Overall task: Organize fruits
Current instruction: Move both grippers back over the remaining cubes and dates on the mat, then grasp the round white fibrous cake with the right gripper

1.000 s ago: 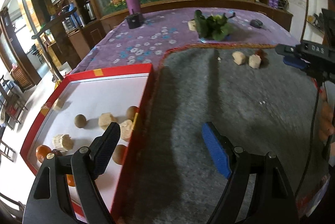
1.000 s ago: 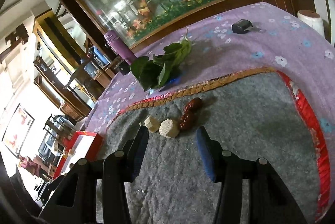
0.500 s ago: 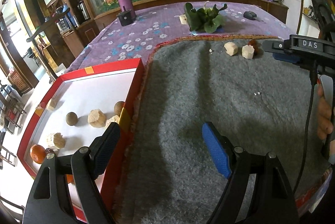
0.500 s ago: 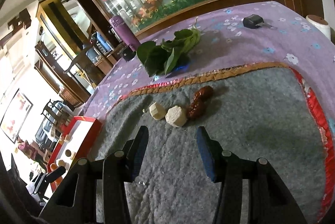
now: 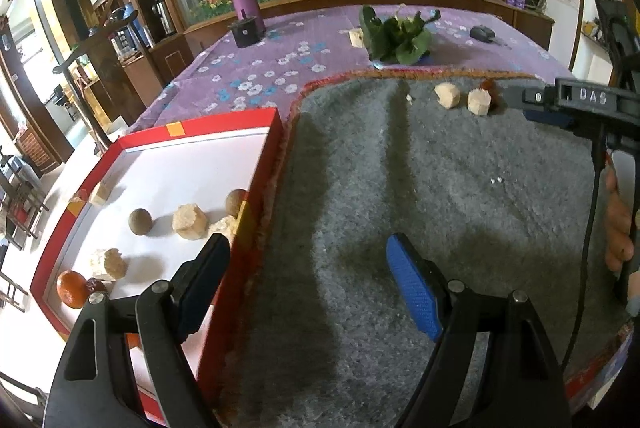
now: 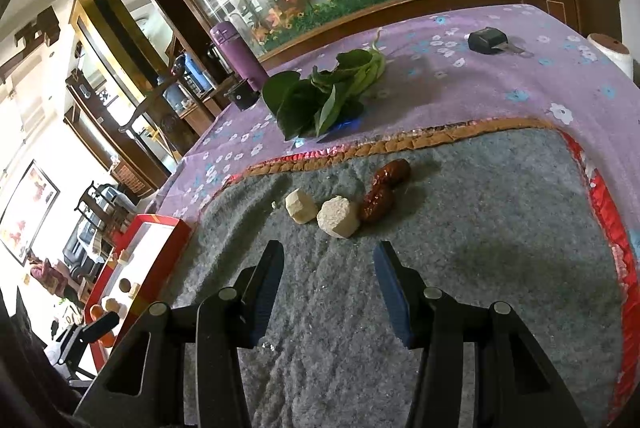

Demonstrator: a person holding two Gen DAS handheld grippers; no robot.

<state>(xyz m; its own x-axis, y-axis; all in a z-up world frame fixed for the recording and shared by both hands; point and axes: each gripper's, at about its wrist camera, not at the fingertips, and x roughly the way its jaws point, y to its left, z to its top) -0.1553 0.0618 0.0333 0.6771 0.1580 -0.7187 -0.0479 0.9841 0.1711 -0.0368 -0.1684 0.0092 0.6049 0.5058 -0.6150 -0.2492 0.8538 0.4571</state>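
Both tongs are held open and empty: left tongs [image 5: 308,284] near the box [image 5: 256,188], right tongs [image 6: 328,280] near two dates [image 6: 376,204].

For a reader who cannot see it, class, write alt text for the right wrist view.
The right gripper, jaws open and empty, points across a grey mat at two pale fruit chunks and two dark red dates lying close together. Beyond, leafy greens rest on a purple floral tablecloth; a red box sits at left.
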